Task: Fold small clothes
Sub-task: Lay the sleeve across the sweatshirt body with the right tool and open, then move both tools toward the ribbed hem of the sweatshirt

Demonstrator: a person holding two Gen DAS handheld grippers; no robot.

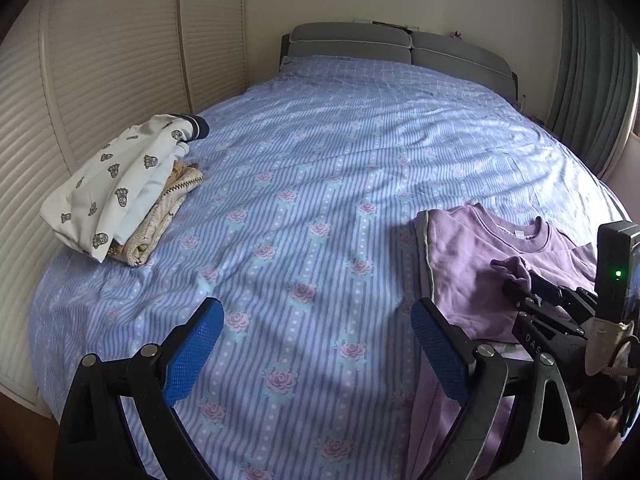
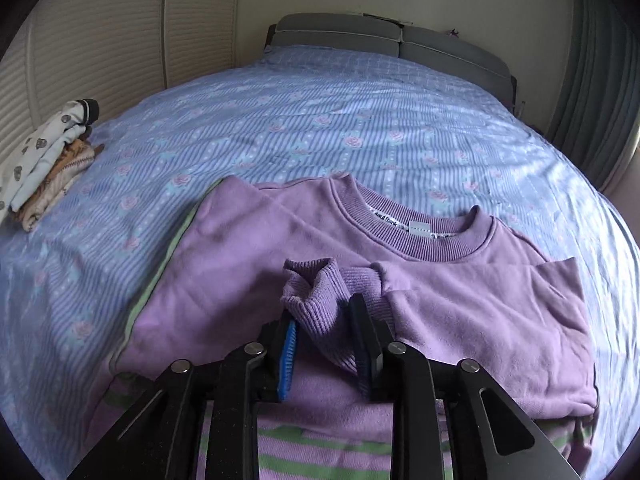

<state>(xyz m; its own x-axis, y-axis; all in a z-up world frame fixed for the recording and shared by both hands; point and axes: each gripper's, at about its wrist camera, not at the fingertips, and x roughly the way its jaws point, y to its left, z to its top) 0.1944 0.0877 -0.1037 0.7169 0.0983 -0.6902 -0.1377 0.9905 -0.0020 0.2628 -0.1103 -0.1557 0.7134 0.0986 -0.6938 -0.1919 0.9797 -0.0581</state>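
Observation:
A small purple sweatshirt [image 2: 248, 264] lies on the bed, collar [image 2: 416, 236] toward the headboard, its left side folded in. My right gripper [image 2: 324, 320] is shut on the ribbed cuff [image 2: 316, 292] of the right sleeve, held over the chest; it also shows in the left wrist view [image 1: 516, 280]. My left gripper [image 1: 318, 332] is open and empty above the bedspread, just left of the sweatshirt [image 1: 468, 264]. The sweatshirt's hem [image 2: 320, 452] has green stripes.
A pile of folded clothes [image 1: 120, 196], white printed on top, sits at the bed's left edge, also in the right wrist view [image 2: 48, 156]. The blue floral bedspread [image 1: 320, 152] covers the bed. Louvred wardrobe doors [image 1: 100, 60] stand left, grey headboard [image 1: 400, 48] behind.

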